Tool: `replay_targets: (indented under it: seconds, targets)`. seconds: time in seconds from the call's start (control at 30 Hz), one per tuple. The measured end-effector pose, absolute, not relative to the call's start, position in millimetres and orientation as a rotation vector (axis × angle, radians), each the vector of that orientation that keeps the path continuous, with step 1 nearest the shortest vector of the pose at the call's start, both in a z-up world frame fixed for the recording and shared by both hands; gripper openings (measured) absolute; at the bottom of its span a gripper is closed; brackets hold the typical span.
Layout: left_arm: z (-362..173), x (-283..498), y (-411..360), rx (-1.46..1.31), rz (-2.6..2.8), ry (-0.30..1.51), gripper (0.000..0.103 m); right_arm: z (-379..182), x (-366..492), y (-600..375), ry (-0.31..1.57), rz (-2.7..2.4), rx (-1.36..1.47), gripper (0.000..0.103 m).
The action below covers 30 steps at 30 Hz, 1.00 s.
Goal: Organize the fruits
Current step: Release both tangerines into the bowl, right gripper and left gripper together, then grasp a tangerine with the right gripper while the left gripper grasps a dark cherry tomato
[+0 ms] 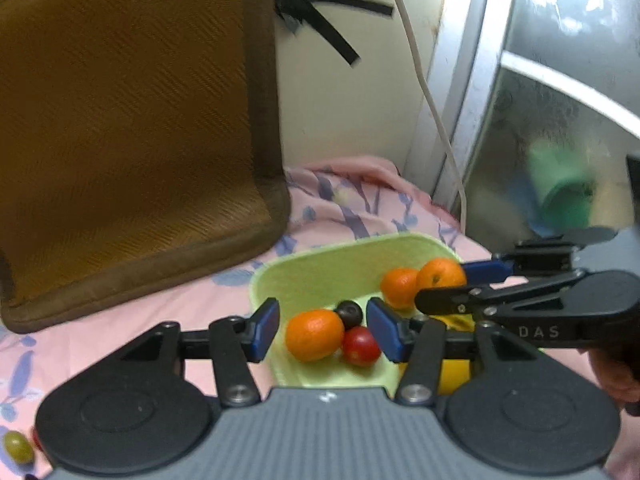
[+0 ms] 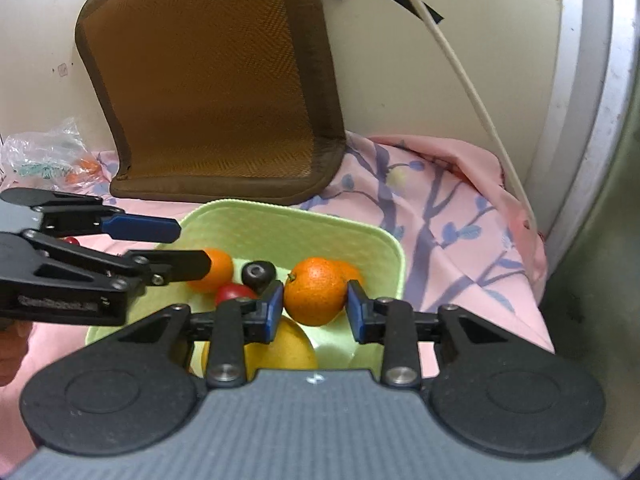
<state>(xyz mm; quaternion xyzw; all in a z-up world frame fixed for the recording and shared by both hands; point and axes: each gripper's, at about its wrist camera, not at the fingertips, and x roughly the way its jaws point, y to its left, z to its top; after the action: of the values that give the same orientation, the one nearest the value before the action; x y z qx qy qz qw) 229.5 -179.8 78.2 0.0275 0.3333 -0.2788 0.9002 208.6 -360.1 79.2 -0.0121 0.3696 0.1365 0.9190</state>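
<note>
A light green tray (image 1: pixel 320 264) (image 2: pixel 288 224) lies on the pink cloth. It holds several oranges, a red tomato (image 1: pixel 361 346) (image 2: pixel 234 292), a dark round fruit (image 1: pixel 349 314) (image 2: pixel 259 274) and a yellow fruit (image 2: pixel 280 350). My left gripper (image 1: pixel 323 330) is open and empty over the tray, an orange (image 1: pixel 315 334) and the tomato lying between its pads. My right gripper (image 2: pixel 316 310) is shut on an orange (image 2: pixel 316 296) (image 1: pixel 441 274) above the tray. Another orange (image 1: pixel 398 286) lies behind it. A green grape (image 1: pixel 18 446) lies on the cloth at lower left.
A brown woven cushion (image 2: pixel 216 92) leans on the wall behind the tray. A white cable (image 2: pixel 472 92) hangs down the wall. A metal cabinet edge (image 2: pixel 592 160) stands at right. A plastic bag (image 2: pixel 48 152) lies at far left.
</note>
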Motion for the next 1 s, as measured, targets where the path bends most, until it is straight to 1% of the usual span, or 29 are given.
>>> replay_targets:
  seconds: [0.3, 0.43, 0.6, 0.77, 0.8, 1.0]
  targets:
    - [116, 199, -72, -0.066, -0.417, 0.59, 0.049, 104, 193, -363, 0.665, 0.286, 0.011, 0.036]
    - [117, 179, -15, -0.105, -0.314, 0.574, 0.049, 116, 180, -349, 0.634, 0.313, -0.003, 0.036]
    - [104, 156, 42, -0.145, -0.207, 0.575, 0.049, 129, 163, -315, 0.598, 0.386, -0.021, 0.036]
    - [81, 148, 65, -0.155, -0.178, 0.603, 0.049, 118, 150, -263, 0.607, 0.492, -0.028, 0.036]
    - [74, 147, 67, -0.151, -0.178, 0.609, 0.048, 113, 149, -253, 0.61, 0.505, -0.027, 0.036]
    - [44, 160, 52, -0.123, -0.219, 0.656, 0.047, 74, 141, -201, 0.607, 0.506, 0.025, 0.036]
